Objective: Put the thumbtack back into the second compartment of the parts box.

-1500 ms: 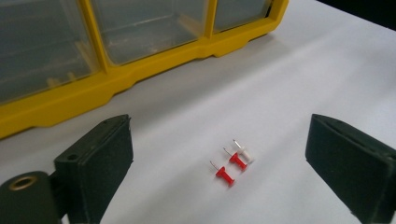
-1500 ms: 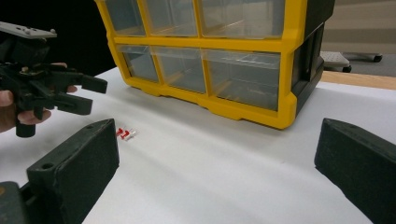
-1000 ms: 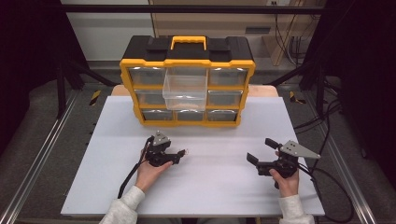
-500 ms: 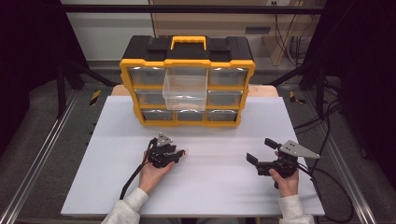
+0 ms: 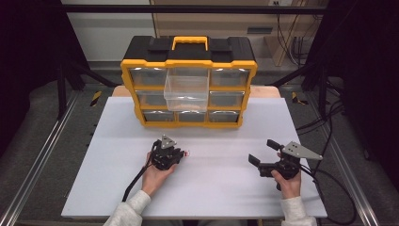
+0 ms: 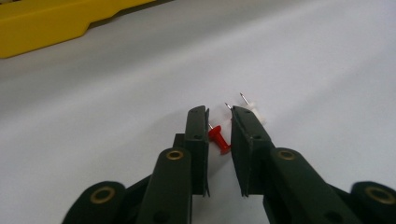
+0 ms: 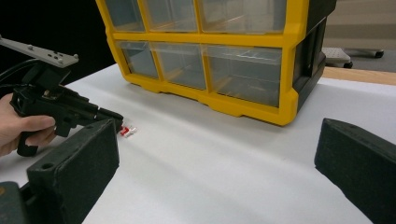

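While bare across most of the white table, nothing there to stop a skid. At its far edge, a yellow drawer organizer, one clear drawer pulled out at top centre. Nearer, the right gripper held low over the table, jaws wide apart and empty. Left gripper down at the table's middle, jaws just closing to a narrow gap around a red pushpin lying on the surface; no firm pinch to be seen yet.

Likely trouble: pads meeting the tapered head off-centre and squirting it out sideways, or catching the white pushpin just beside one jaw, needle tilted up.

From above, merely a red speck at the jaw tips. Along the left jaws, two separate pins with their needles. From the right gripper view, both pins well apart from the organizer's front.
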`<state>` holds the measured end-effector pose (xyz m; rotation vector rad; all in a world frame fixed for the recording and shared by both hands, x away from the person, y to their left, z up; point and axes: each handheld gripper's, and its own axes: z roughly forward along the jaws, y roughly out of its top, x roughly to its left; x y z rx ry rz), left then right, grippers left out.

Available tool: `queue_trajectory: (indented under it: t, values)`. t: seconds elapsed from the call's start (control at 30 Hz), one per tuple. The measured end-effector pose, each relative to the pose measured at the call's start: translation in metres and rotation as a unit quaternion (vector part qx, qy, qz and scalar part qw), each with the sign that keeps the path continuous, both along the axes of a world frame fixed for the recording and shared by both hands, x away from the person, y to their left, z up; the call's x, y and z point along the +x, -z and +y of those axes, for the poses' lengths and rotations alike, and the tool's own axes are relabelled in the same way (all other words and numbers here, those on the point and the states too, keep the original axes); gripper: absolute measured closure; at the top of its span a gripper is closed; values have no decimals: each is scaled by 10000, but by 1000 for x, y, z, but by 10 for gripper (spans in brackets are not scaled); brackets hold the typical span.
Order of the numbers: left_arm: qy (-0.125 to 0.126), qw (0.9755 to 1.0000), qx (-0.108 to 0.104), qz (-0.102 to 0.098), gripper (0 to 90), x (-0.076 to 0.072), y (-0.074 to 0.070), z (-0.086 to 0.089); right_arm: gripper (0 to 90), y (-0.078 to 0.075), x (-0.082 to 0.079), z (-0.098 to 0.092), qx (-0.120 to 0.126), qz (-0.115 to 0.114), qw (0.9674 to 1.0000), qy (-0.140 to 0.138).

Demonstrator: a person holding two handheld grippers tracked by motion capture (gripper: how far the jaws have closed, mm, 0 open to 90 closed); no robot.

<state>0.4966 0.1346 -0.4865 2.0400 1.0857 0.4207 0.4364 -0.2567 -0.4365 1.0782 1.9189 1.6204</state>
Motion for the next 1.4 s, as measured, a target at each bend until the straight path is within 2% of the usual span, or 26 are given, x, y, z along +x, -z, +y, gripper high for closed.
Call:
queue_trajectory:
  t: [0.13,0.37,0.43,0.67,1.1,1.4]
  values:
    - [-4,9999,97,-32,823,0,0,0,3,0,0,0,-1,8,10000,-2]
    - [85,10000,15,10,845,1,-1,2,3,0,0,0,7,7,10000,-1]
    - [104,9999,9,-32,846,0,-2,2,3,0,0,0,3,4,10000,-12]
    - [105,9998,-111,-161,848,-3,-14,9,3,0,0,0,22,13,10000,-12]
    - [44,9985,-496,-243,848,-12,-40,31,3,-1,0,-1,26,-19,10000,13]
    - [22,9977,-583,-358,848,-18,-58,43,3,-1,-1,-1,14,-17,10000,35]
